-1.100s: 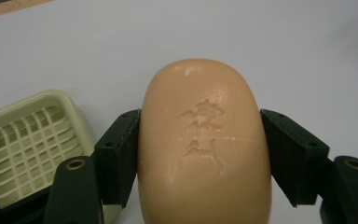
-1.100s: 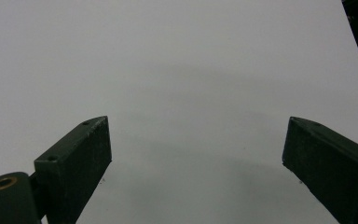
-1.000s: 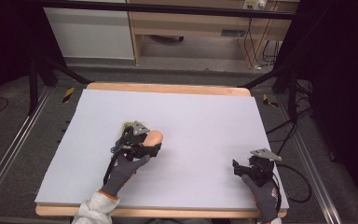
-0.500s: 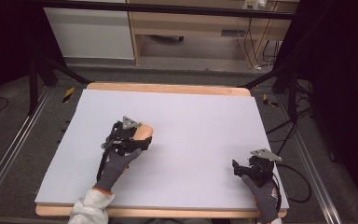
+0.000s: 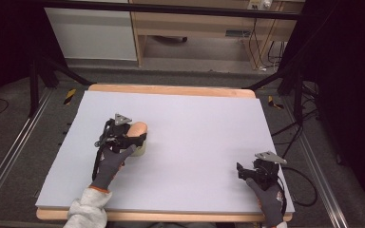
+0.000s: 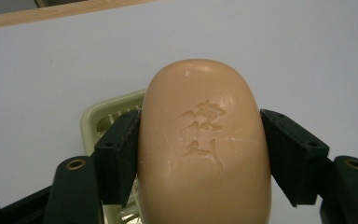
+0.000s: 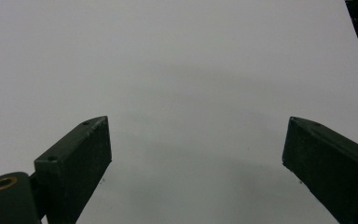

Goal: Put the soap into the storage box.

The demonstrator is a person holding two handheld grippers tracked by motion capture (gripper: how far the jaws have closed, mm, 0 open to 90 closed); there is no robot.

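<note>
A tan oval bar of soap (image 6: 205, 144) with a stamped mark is clamped between the two black jaws of my left gripper (image 6: 200, 151). In the high view the soap (image 5: 138, 128) sits left of the table's middle, held by the left gripper (image 5: 135, 137). Under it lies a pale green soap dish (image 6: 107, 119), mostly hidden; the soap dish (image 5: 140, 149) peeks out below the soap. My right gripper (image 5: 247, 172) rests near the front right corner, and its jaws (image 7: 196, 154) stand wide apart with nothing between them.
The table is covered by a pale lilac-white mat (image 5: 199, 123) with a wooden rim (image 5: 171, 89). Cables (image 5: 304, 180) trail off the right edge. Metal rails (image 5: 9, 152) and stand legs flank the table; cabinets stand behind.
My left gripper has carried the soap leftward and slightly away from the person over the last second. The right gripper has stayed in place.
</note>
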